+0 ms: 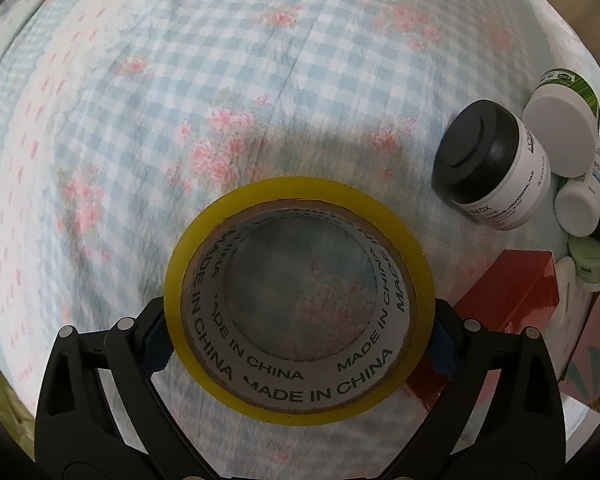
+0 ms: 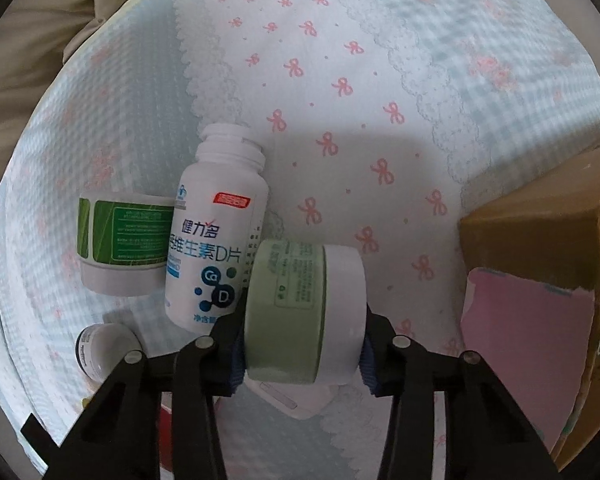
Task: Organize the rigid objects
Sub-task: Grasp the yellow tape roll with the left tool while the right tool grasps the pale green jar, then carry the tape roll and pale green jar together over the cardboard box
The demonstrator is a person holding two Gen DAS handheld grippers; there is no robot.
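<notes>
Left gripper [image 1: 300,330] pointing down at the bedsheet [image 1: 260,80], jaws spread wide with the tape roll [image 1: 298,300] between them, blue pads [image 1: 158,350] touching its outer rim on both sides, so it reads as clamped on the roll. Roll is stiff and light, with a cardboard core and a slick yellow edge; across the full width is the only good hold, and it could slip or twist if squeezed off-centre.

Right gripper [image 2: 304,344] closed on the green jar [image 2: 296,312], pads on its base and white lid end, jar lying sideways. Jar is hard plastic, smooth, probably light; the end-to-end grip looks firm.

Relative to the green jar: vitamin bottle [image 2: 216,236] touching its left side, lying flat; green-label tub [image 2: 124,246] further left beside the bottle; black-lid jar [image 2: 104,350] lower left; cardboard box [image 2: 540,240] well to the right, pink box [image 2: 528,344] in front of it
</notes>
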